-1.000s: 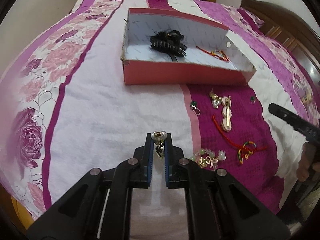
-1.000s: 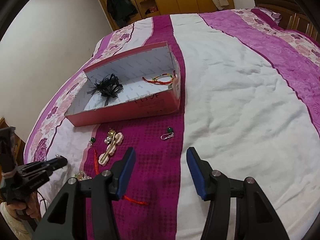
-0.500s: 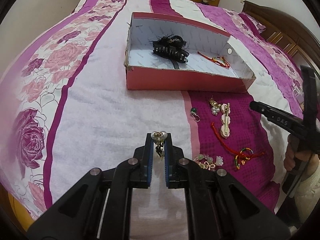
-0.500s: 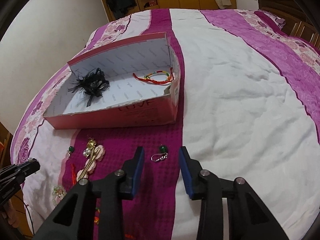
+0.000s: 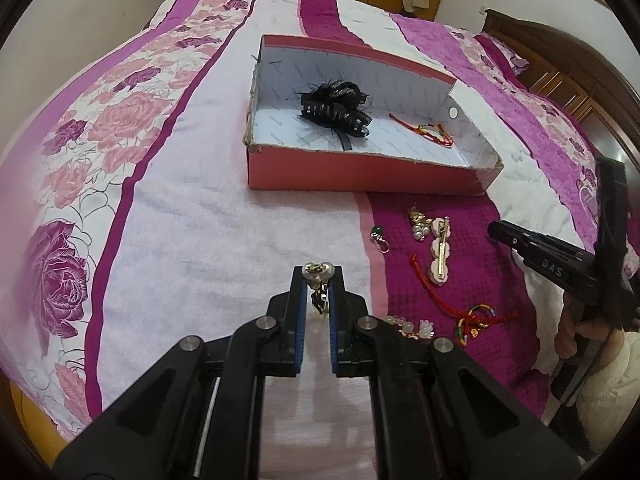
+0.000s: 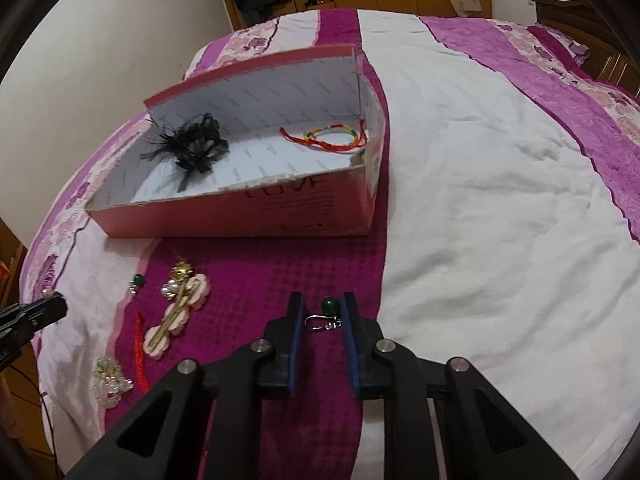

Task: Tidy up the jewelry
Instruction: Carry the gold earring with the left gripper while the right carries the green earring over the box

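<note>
Left wrist view: my left tool [image 5: 318,276] stays clamped on a gold pearl earring [image 5: 318,270], short of the pink box [image 5: 360,176].

Right wrist view: my right tool [image 6: 323,306] has dropped over the green-bead earring [image 6: 325,314] near the box; jaws closing around it, pads not yet pressing. Pickup is imminent.

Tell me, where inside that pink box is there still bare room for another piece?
In the pink box, bare floor lies near the front wall and left of the black hair clip. The right end is crowded by the red string bracelet.
</note>
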Action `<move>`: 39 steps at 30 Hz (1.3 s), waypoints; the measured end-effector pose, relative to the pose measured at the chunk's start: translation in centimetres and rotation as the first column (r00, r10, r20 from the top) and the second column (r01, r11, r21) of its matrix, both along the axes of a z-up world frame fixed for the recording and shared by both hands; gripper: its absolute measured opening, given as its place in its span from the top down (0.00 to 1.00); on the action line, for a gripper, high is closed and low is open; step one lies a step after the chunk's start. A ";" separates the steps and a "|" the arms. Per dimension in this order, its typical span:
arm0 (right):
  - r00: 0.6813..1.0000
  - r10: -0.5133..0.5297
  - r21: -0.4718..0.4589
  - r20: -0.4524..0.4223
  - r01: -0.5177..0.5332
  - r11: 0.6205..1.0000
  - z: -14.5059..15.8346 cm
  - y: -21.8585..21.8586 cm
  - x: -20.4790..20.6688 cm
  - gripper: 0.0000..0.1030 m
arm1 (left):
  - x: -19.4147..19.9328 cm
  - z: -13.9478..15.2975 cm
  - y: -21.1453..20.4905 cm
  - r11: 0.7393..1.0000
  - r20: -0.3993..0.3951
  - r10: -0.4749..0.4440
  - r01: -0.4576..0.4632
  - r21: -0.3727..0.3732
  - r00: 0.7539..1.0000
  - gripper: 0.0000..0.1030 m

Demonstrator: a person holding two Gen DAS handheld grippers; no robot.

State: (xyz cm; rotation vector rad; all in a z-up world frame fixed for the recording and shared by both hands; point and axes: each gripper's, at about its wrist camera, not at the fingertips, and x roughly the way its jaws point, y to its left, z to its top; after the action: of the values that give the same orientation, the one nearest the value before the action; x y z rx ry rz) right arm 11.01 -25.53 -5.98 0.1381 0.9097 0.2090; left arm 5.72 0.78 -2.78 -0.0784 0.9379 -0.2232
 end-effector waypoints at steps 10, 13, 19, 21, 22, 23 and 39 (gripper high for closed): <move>0.994 0.026 0.059 0.109 -0.032 0.998 4.1 0.4 -3.0 0.81 | -0.1 1.7 -0.6 0.999 0.052 -0.006 0.008 -0.033 0.999 0.99; 0.988 0.030 0.069 0.152 -0.040 0.997 5.5 0.7 -3.5 0.81 | -0.1 2.4 -0.7 0.999 0.082 0.004 -0.001 -0.033 0.997 0.99; 0.967 0.038 0.051 0.253 -0.053 0.997 8.3 1.6 -4.4 0.81 | 0.1 3.7 -0.9 0.999 0.147 0.019 -0.012 -0.052 0.989 0.99; 0.961 0.038 0.050 0.275 -0.054 0.997 8.9 1.7 -4.5 0.81 | 0.3 4.2 -1.0 0.998 0.167 0.025 -0.015 -0.063 0.986 0.99; 0.956 0.040 0.049 0.292 -0.056 0.997 9.3 1.9 -4.6 0.81 | 0.3 4.4 -1.0 0.998 0.175 0.026 -0.014 -0.066 0.984 0.99; 0.952 0.040 0.046 0.304 -0.057 0.997 9.5 2.0 -4.6 0.81 | 0.3 4.7 -1.1 0.997 0.192 0.028 -0.014 -0.071 0.981 0.99; 0.912 0.024 0.040 0.410 -0.044 0.998 11.7 3.1 -3.6 0.81 | 1.3 7.9 -1.9 0.996 0.435 0.089 -0.067 -0.065 0.896 0.99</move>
State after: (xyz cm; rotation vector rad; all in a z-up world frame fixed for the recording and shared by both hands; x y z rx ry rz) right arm 7.40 -22.44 5.67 0.1174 0.4881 0.2802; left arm 7.04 -1.15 5.11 -0.1053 0.4779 -0.1785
